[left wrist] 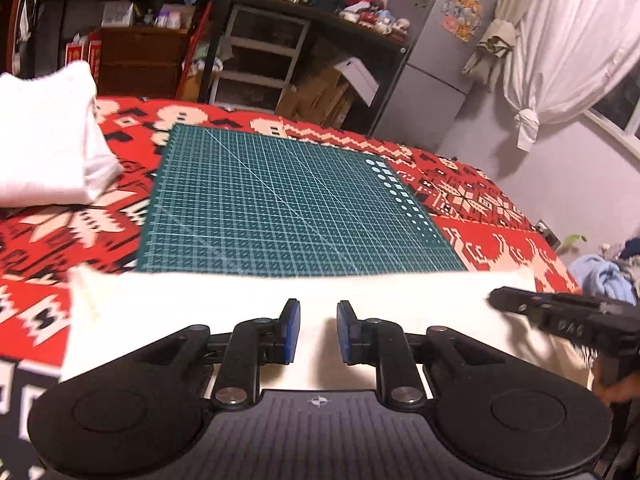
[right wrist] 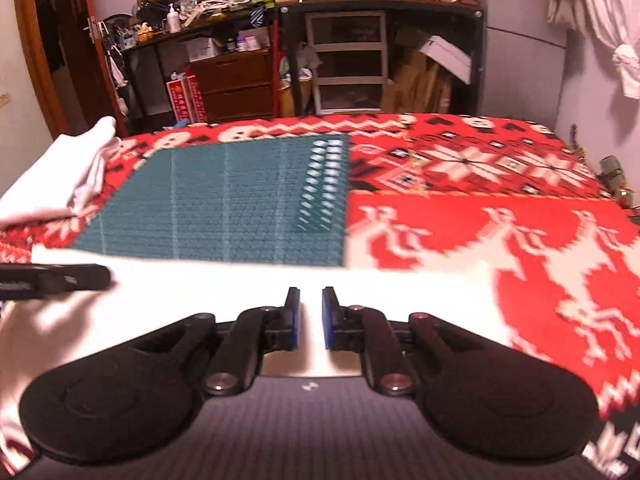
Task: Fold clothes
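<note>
A white garment [left wrist: 192, 320] lies flat along the near edge of the bed, over the front of a green cutting mat [left wrist: 288, 208]. My left gripper [left wrist: 318, 332] hovers over its middle; the blue pads stand apart and nothing is pinched between them. The right gripper [left wrist: 560, 318] reaches in from the right over the cloth's right end. In the right wrist view the same white garment [right wrist: 192, 292] runs under my right gripper [right wrist: 311, 318], whose jaws show a narrow gap with only cloth behind it. The left gripper [right wrist: 56, 280] shows at the left edge.
A folded white stack [left wrist: 44, 140] [right wrist: 60, 184] sits at the far left on the red patterned blanket [left wrist: 500, 240] [right wrist: 480, 200]. The green cutting mat [right wrist: 224, 208] is bare beyond the garment. Shelves, drawers [right wrist: 344, 64] and a fridge [left wrist: 440, 60] stand behind the bed; blue clothes [left wrist: 604, 276] lie at the right.
</note>
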`<state>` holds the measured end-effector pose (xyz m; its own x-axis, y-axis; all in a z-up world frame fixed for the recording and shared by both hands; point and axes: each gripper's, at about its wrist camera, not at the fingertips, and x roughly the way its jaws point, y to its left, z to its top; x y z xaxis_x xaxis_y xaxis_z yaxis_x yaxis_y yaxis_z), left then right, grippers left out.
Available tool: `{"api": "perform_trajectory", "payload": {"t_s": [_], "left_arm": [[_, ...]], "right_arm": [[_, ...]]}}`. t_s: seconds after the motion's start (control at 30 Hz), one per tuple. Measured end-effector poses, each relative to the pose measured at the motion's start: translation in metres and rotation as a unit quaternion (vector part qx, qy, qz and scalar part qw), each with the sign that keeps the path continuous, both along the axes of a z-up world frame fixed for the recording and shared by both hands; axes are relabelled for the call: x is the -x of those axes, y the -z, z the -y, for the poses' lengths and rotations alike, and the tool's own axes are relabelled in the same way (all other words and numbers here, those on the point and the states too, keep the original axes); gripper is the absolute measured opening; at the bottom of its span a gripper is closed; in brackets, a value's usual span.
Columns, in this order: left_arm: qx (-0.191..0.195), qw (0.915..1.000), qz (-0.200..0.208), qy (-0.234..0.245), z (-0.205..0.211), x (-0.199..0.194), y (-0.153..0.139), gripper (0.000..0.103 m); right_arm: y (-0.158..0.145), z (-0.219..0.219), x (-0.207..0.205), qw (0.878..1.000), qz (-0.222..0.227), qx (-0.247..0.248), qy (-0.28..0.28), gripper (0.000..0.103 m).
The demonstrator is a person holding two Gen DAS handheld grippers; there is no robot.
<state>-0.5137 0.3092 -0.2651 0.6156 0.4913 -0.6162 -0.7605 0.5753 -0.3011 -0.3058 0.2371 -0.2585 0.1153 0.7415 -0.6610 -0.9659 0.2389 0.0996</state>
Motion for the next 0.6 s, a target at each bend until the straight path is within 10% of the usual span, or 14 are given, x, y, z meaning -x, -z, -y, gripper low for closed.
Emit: {"api": "perform_trajectory", "payload": {"t_s": [0.2,0.37,0.6], "left_arm": [[-0.063,0.9970,-0.045,-0.003,0.031,0.020,-0.001,0.023],[-0.093,0.9948,-0.041,0.005,0.057,0.025,-0.003,0.071],[-0.119,0.9890,-0.082,0.034,0.073,0.002,0.009,0.084]], "right_arm": [[0.005,0.047,-0.008,1.000,0.016,-0.018,0.012,0.028],[0.001,0.070,-0.003,0.999,0.019,-0.030,0.012,0.049],[-0.001,0.066,0.031,0.998,0.043,-0.039,-0.021,0.083]]}}
